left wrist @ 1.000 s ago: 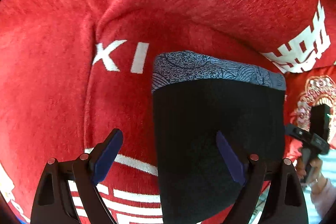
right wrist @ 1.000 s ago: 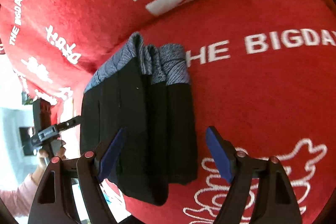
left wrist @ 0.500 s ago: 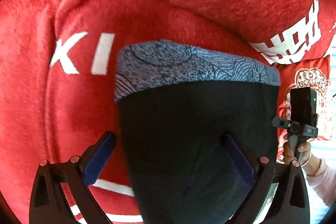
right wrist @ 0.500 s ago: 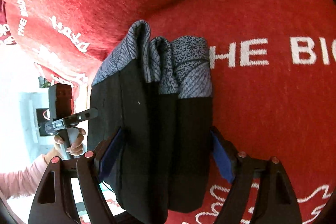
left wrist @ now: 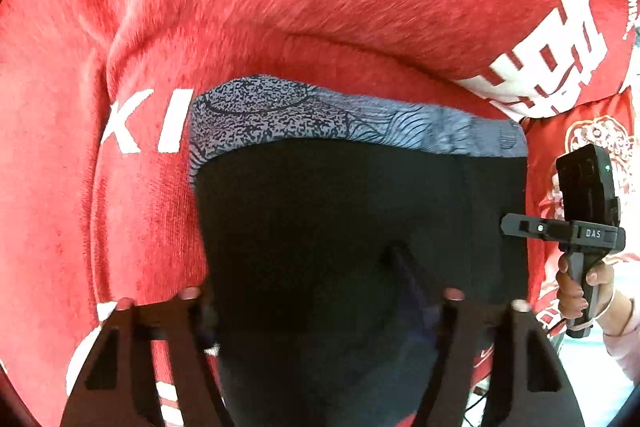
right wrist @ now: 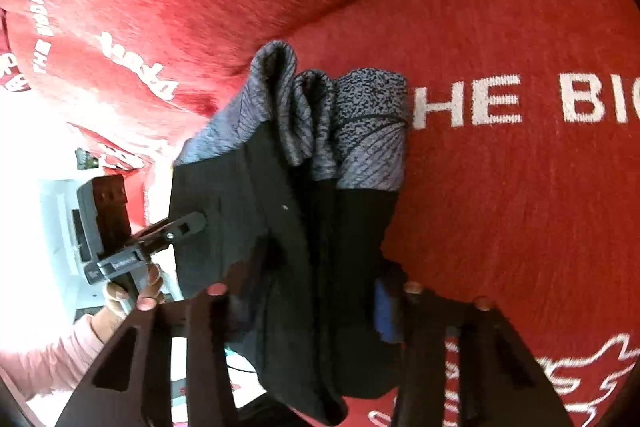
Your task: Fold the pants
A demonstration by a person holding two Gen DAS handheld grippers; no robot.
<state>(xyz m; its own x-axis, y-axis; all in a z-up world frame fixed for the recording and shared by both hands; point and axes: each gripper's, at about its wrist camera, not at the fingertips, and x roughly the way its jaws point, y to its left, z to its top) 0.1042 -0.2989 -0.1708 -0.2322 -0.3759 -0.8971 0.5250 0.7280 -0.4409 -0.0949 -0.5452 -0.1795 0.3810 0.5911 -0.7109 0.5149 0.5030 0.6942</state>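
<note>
Pants: black folded pants [left wrist: 360, 227] with a grey patterned waistband [left wrist: 352, 119], lying on a red cover [left wrist: 60, 207] printed with white letters; in the right wrist view the same pants [right wrist: 320, 247] show as several stacked layers, the waistband [right wrist: 332, 119] bunched at the far end
Where they lie: on the seat part of the red cover, the waistband close to the crease where the cover rises behind it; the white letters "XI" sit just left of the waistband in the left view, "HE BIG" just right of it in the right view
Left gripper: left gripper [left wrist: 316, 299] points down on the near part of the black cloth, jaws closing, cloth between them; its right finger [left wrist: 404, 267] is sunk in a pucker of fabric, the left finger sits at the cloth's left edge, pads too dark to judge a firm pinch
Right gripper: right gripper [right wrist: 308, 303] has its jaws closing around the stacked layers; the blue pad [right wrist: 384, 315] lies against the right edge of the stack, the left finger against the left side, cloth bulging between
Person: a hand [left wrist: 580, 287] in a pink sleeve holds the right gripper's handle at the right edge of the left view; the other hand [right wrist: 132, 295] holds the left gripper's handle at the left of the right view
</note>
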